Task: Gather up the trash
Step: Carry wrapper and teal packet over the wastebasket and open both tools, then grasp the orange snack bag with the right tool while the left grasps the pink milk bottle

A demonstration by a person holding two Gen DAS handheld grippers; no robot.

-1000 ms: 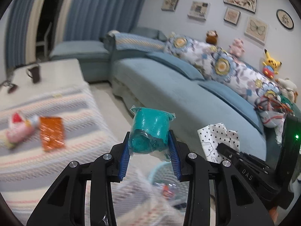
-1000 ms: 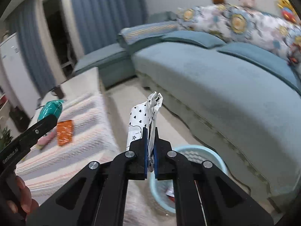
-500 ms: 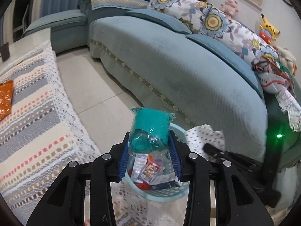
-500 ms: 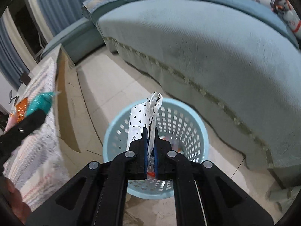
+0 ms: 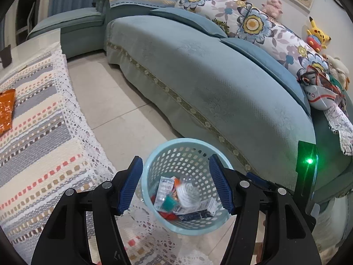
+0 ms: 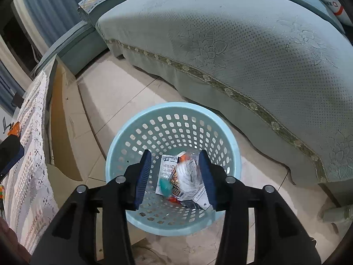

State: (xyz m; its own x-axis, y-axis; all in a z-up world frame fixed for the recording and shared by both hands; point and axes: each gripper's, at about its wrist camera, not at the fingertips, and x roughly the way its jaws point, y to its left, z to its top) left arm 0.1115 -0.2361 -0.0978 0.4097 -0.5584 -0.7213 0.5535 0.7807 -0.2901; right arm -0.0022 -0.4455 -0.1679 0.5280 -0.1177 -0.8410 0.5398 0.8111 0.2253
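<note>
A light blue perforated waste basket [image 5: 152, 161] [image 6: 123, 137] stands on the tiled floor between the table and the sofa. Inside it lie several wrappers, among them the teal packet [image 5: 169, 202] [image 6: 165, 185] and the white spotted wrapper [image 5: 187, 195] [image 6: 187, 173], both blurred as they fall. My left gripper [image 5: 175, 184] hovers over the basket, its jaws opening with nothing between the blue pads. My right gripper [image 6: 175, 177] hangs above the basket too, jaws opening and empty. An orange wrapper [image 5: 6, 110] lies on the table's striped cloth.
A teal sofa [image 5: 209, 70] with floral cushions and plush toys runs along the right. The table with a striped lace-edged cloth [image 5: 39, 137] stands at the left, a dark mug [image 5: 5, 55] at its far end. Bare floor tiles [image 5: 106, 101] lie between them.
Both grippers came down over the basket and their jaws parted. The teal packet left the left gripper and the spotted wrapper left the right one; both now lie in the basket.
</note>
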